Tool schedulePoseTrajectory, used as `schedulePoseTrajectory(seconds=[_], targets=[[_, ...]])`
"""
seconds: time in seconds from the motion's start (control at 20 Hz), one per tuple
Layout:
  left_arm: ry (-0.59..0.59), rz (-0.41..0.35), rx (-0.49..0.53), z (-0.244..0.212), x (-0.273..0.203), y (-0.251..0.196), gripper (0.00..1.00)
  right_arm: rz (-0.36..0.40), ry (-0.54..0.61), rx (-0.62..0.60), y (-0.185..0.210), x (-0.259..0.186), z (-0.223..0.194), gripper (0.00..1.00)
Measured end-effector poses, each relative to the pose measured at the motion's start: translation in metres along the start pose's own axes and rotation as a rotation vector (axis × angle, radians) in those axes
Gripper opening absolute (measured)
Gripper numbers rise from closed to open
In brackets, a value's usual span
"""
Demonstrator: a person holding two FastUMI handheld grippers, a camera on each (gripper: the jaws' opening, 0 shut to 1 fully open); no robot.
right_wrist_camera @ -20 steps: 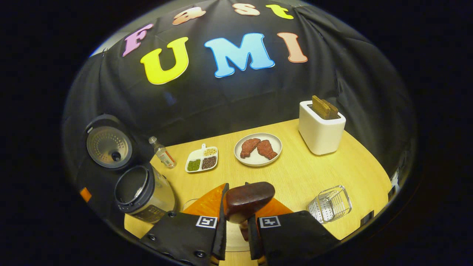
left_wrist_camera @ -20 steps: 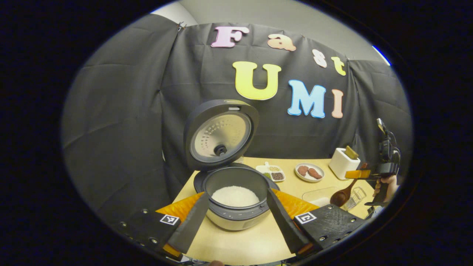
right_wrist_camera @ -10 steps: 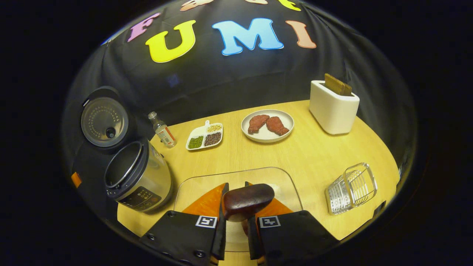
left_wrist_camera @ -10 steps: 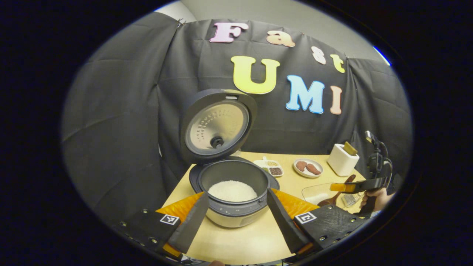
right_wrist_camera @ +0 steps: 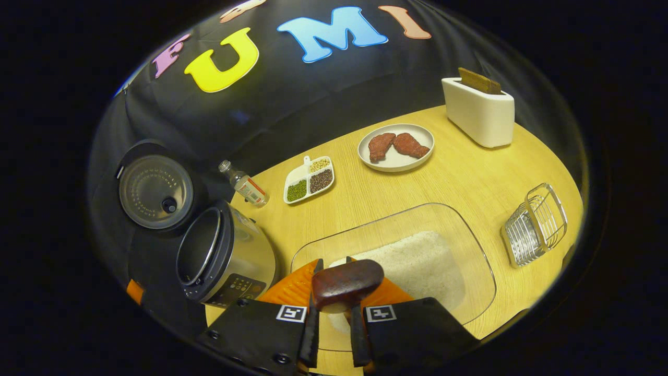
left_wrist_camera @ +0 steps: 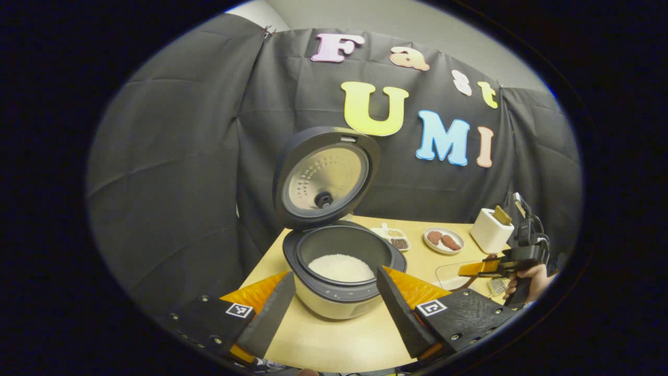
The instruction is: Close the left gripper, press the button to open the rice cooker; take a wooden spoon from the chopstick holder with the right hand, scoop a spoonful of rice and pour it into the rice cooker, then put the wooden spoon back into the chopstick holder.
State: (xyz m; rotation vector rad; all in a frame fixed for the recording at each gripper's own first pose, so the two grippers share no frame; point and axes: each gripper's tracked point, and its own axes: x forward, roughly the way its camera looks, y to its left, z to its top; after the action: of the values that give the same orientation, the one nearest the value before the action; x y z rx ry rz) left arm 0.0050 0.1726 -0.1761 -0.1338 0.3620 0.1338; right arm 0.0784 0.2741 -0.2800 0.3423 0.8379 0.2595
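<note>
I'm keeping left gripper point(left_wrist_camera: 334, 308) fingers spread wide, empty | right gripper point(right_wrist_camera: 334, 334) fingers pinching wooden spoon point(right_wrist_camera: 346, 282) | rice cooker point(left_wrist_camera: 342, 271) panel print unreadable

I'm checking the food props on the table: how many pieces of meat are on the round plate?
2. Both lie side by side on the white plate, between the divided bean dish and the toaster: one meat piece on the left, one on the right. None looks hidden.

Black cloth wall point(left_wrist_camera: 172, 172) hangs in folds behind and around the booth, clipped at its top edge. Pale grey room wall point(left_wrist_camera: 417, 26) shows above it. Light wooden table point(right_wrist_camera: 469, 177), round-edged, warmly lit from above; cloth meets its far edge.
</note>
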Motion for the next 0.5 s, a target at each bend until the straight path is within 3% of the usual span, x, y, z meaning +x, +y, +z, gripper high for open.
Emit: schedulePoseTrajectory(seconds=[0.5], targets=[[-0.017, 0.023, 0.003, 0.004, -0.011, 0.001, 0.99, 0.064, 0.039, 0.296, -0.011, -0.017, 0.01, 0.27]])
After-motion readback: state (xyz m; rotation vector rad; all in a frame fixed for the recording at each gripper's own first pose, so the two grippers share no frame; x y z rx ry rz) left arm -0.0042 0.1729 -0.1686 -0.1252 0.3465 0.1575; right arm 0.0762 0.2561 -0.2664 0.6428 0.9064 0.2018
